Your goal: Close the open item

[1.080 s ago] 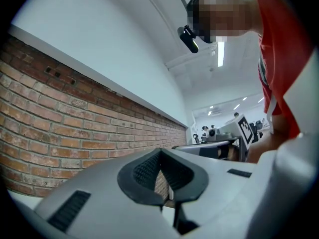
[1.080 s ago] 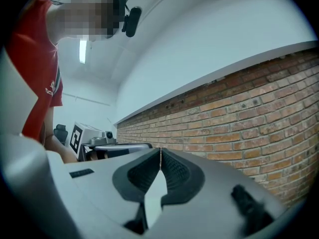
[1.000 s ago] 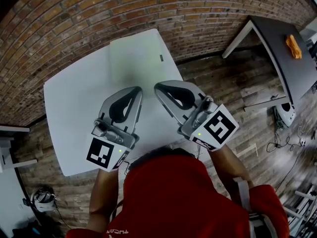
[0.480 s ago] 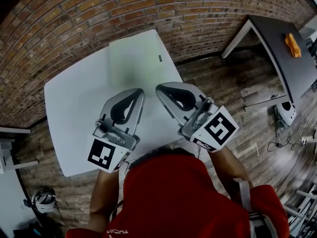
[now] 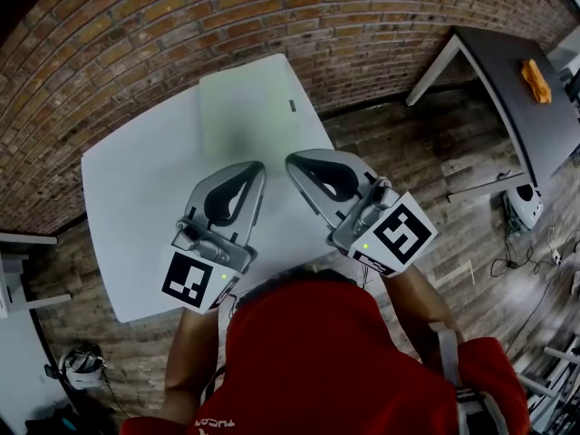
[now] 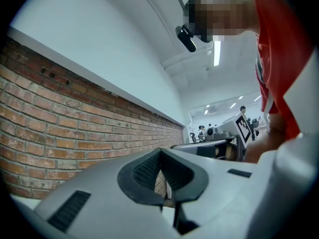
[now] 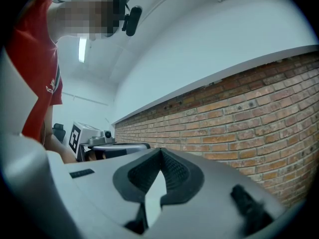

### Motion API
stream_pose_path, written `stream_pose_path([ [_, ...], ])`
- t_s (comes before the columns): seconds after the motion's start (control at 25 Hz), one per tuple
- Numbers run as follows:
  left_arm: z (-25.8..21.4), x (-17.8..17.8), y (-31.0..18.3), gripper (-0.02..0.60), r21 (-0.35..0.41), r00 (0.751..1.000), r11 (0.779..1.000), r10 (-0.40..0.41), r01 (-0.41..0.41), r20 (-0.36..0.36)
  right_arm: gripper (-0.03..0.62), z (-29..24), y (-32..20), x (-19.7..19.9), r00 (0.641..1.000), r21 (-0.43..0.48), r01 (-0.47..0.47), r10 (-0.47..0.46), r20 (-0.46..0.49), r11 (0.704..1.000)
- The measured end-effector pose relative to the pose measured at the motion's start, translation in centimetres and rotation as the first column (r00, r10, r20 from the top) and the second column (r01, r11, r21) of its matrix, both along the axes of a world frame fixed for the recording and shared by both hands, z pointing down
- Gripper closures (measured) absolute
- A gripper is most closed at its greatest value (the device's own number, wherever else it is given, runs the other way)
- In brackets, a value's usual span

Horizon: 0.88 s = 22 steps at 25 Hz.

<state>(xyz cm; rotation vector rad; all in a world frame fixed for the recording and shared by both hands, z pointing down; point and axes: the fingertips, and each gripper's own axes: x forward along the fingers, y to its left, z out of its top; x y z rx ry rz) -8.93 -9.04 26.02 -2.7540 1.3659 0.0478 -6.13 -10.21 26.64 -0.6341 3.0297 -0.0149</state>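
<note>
Flat item [image 5: 246, 107] lies beyond left hand-held gripper [image 5: 256, 165] and right hand-held gripper [image 5: 291, 159]

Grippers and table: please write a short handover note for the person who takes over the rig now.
Left gripper: shut, empty, held level above the table.
Right gripper: shut, empty, close beside the left one.
Item: flat and pale, on the table's far side by the brick wall; neither gripper touches it.
Done: it lies flat; I cannot tell whether it is closed.
Left: check it, and close it if open.
</note>
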Motion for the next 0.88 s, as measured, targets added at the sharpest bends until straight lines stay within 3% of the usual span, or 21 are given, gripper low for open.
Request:
stream_pose_path([
  [0.88,0.08,-0.26,0.43,0.569,-0.001,1.0,1.0,-0.005,0.005,-0.003,0.563,0.02,0.49,-0.06,1.0,0.0,-0.001,0.001,-0.002,1.0],
])
